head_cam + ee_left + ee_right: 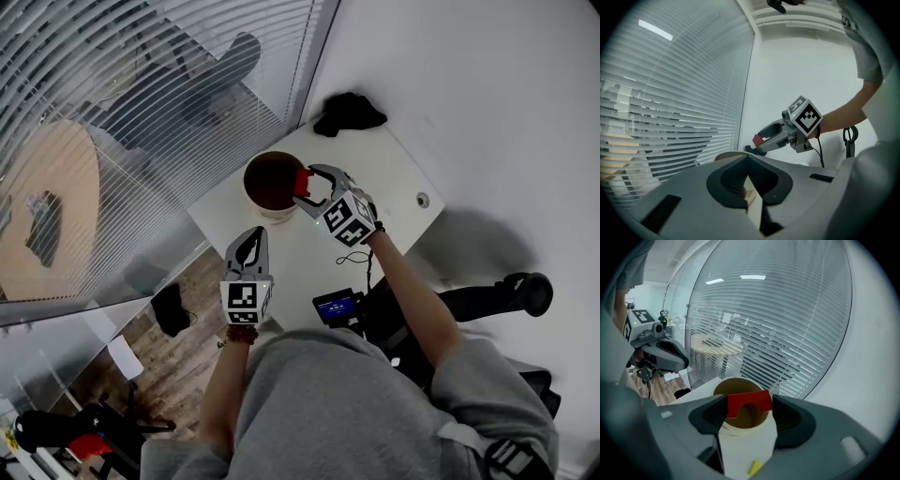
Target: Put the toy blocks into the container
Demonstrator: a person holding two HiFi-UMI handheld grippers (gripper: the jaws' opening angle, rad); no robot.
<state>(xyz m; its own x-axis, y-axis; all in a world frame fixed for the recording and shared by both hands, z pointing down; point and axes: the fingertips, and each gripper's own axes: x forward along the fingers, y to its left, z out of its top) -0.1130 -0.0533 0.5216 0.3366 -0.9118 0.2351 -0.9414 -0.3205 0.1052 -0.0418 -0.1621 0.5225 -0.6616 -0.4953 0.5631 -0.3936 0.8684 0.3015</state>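
Block (750,399), hard and likely light, is pinched by its 2 flat ends in right gripper (750,411) (over container (740,446)).

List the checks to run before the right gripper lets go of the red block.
1. Red arch block clamped in the right gripper: ok.
2. Block fully over the container mouth: cannot tell; the head view puts it at the rim.
3. Container upright on the table, mouth unobstructed: ok.
4. Left gripper shut, empty, clear of the container: ok.
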